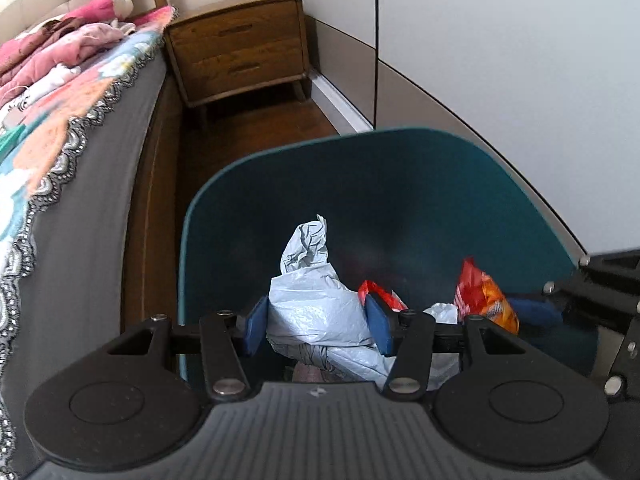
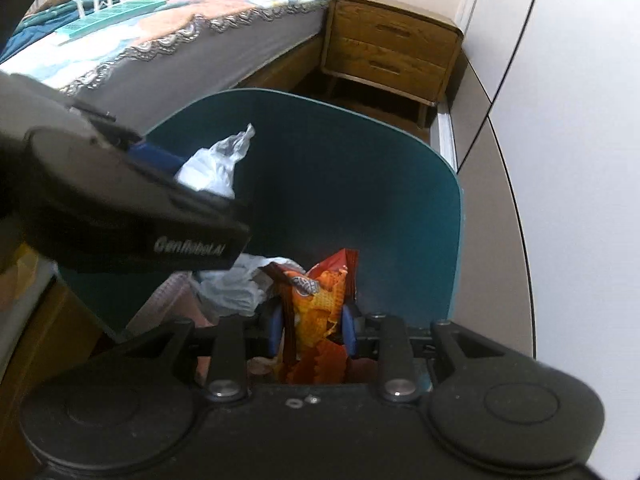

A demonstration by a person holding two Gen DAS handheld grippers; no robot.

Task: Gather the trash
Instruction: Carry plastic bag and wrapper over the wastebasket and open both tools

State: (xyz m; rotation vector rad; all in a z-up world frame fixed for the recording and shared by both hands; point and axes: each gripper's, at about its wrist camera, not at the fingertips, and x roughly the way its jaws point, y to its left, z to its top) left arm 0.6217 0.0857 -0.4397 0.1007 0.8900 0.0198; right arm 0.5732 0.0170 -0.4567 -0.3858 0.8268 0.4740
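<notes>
A teal trash bin point(image 1: 400, 152) stands on the floor between the bed and the wardrobe; it also shows in the right wrist view point(image 2: 360, 128). My left gripper point(image 1: 316, 320) is shut on a crumpled pale grey plastic bag point(image 1: 308, 292) and holds it over the bin's opening; the bag also shows in the right wrist view point(image 2: 216, 164). My right gripper point(image 2: 312, 328) is shut on an orange and red snack wrapper point(image 2: 320, 300), inside the bin's mouth; the wrapper shows in the left wrist view point(image 1: 484, 296). More white and red trash point(image 2: 236, 284) lies in the bin.
A bed point(image 1: 76, 128) with a patterned blanket and pink clothes runs along the left. A wooden nightstand point(image 1: 240, 48) stands at the far end. White wardrobe doors point(image 1: 500, 40) close the right side. Dark wooden floor point(image 1: 256, 128) lies between.
</notes>
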